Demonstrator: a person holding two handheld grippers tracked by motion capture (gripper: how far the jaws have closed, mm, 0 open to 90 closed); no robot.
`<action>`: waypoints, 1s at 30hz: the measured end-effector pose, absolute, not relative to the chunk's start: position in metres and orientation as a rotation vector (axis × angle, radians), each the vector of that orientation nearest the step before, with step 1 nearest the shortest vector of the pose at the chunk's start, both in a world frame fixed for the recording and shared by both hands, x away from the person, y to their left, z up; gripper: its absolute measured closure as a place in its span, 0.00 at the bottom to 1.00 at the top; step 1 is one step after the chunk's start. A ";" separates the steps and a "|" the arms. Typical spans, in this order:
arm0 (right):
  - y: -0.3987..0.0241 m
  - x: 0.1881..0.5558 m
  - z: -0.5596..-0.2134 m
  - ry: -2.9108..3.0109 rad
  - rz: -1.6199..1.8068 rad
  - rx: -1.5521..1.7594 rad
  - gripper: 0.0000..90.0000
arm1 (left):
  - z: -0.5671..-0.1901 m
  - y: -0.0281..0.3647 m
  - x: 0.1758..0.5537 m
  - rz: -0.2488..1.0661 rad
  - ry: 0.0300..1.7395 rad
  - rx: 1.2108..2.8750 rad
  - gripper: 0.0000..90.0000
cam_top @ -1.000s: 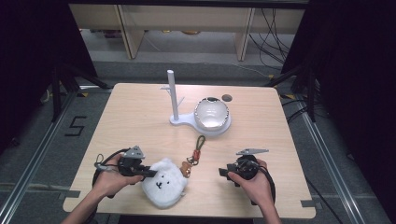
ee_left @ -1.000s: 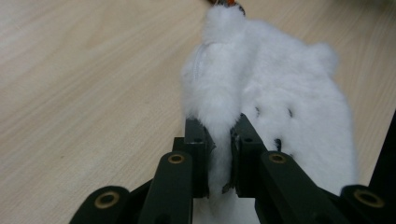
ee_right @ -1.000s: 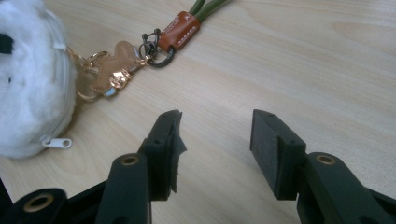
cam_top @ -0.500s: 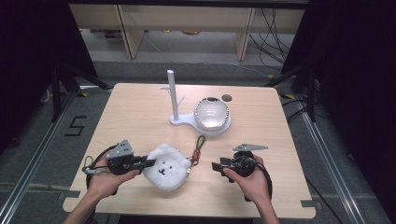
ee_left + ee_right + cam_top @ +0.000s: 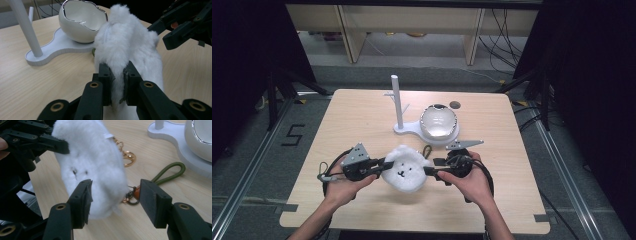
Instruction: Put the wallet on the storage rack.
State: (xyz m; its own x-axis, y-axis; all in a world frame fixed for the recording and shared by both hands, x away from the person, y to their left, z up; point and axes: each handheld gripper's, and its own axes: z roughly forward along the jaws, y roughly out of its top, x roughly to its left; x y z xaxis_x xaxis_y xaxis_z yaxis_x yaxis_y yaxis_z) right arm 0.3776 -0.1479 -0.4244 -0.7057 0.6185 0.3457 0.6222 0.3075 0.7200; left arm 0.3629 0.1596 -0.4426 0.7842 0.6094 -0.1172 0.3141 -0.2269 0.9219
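White plush toy (image 5: 404,168) lifted over table (image 5: 362,115) near front edge, clenched by left tool (image 5: 117,82) at one fluffy edge. Right tool (image 5: 115,202) just opening, jaws wide around plush, pads clear. Right gripper view adds gold clasp (image 5: 128,157) and green cord loop (image 5: 170,173); left gripper view, egg-shaped bowl (image 5: 82,21) hollow inside.

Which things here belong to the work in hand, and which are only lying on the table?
In the work:
- white plush toy, clamped by the left gripper
- right gripper, jaws just opened, either side of the toy
- green cord loop with orange clasp

Lying about:
- white egg-shaped bowl
- white stand with post
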 end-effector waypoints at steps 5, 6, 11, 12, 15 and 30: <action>-0.145 0.384 -0.431 -2.520 -1.382 -1.203 0.49 | -0.438 0.153 0.361 0.345 0.702 1.808 0.88; -0.146 0.386 -0.433 -2.516 -1.402 -1.189 0.50 | -0.438 0.153 0.362 0.340 0.694 1.798 0.88; -0.148 0.387 -0.435 -2.472 -1.427 -1.206 0.73 | -0.438 0.148 0.362 0.364 0.682 1.771 0.88; -0.148 0.386 -0.434 -2.460 -1.422 -1.212 0.77 | -0.437 0.148 0.361 0.374 0.684 1.782 0.88; -0.152 0.387 -0.433 -2.508 -1.465 -1.198 0.84 | -0.440 0.144 0.360 0.399 0.670 1.758 0.87; -0.159 0.377 -0.416 -2.807 -1.619 -1.185 0.88 | -0.448 0.148 0.361 0.548 0.639 1.737 0.41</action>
State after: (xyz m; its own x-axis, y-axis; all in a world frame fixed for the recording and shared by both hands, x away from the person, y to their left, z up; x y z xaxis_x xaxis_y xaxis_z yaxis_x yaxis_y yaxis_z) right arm 0.3771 -0.1587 -0.4160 -0.7225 0.6880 0.0677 0.4032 0.3397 0.8497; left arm 0.3612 0.1479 -0.4479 0.7427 0.6687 0.0351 0.1372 -0.2032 0.9695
